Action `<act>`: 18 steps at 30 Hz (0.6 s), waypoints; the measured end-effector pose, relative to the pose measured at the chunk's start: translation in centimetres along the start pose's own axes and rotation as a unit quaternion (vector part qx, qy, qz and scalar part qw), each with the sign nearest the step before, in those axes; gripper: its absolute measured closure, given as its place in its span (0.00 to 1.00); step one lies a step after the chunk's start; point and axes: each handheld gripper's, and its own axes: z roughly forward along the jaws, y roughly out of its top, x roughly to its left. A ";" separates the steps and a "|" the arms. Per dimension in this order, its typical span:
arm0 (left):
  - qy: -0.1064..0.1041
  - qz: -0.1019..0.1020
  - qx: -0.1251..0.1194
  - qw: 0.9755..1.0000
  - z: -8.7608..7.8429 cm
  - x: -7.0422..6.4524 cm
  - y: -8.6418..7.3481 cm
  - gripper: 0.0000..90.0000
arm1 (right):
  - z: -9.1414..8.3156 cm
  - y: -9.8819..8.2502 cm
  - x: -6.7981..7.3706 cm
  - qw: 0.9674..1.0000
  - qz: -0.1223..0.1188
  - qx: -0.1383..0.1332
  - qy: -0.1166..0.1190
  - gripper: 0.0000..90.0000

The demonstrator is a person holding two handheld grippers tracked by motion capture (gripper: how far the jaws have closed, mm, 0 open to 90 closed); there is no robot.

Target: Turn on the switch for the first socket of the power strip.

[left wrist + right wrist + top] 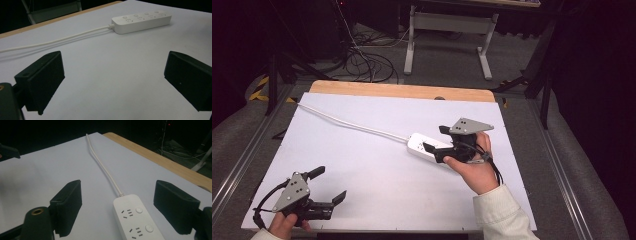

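A white power strip [426,145] lies right of centre on the white table sheet [377,170]. Its white cable [347,122] runs off to the far left corner. My right gripper [436,138] is open, one jaw on each side of the strip's cable end, with nothing gripped. In the right gripper view the power strip [136,220] lies between the wide-apart jaws, two sockets and two buttons showing. My left gripper [329,185] is open and empty at the near left corner. It points at the power strip [141,21] farther off, with the cable [62,38] leading left.
A wooden table edge [402,91] runs along the back of the sheet. Beyond it, loose dark cables [367,65] lie on the floor beside a white table frame [447,30]. Metal rails flank the table on both sides.
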 end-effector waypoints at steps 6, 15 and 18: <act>0.001 -0.002 -0.003 1.000 0.0 0.0 0.0 0.04 | -1.6 -1.2 0.4 1.000 -0.001 -0.012 0.011 0.22; 0.003 0.002 -0.003 1.000 -0.1 -0.1 0.1 0.04 | -3.7 -3.6 0.7 0.999 0.001 -0.028 0.022 0.17; 0.002 0.001 -0.004 1.000 -0.1 -0.2 0.1 0.04 | -4.2 -4.7 0.7 0.999 -0.003 -0.029 0.019 0.16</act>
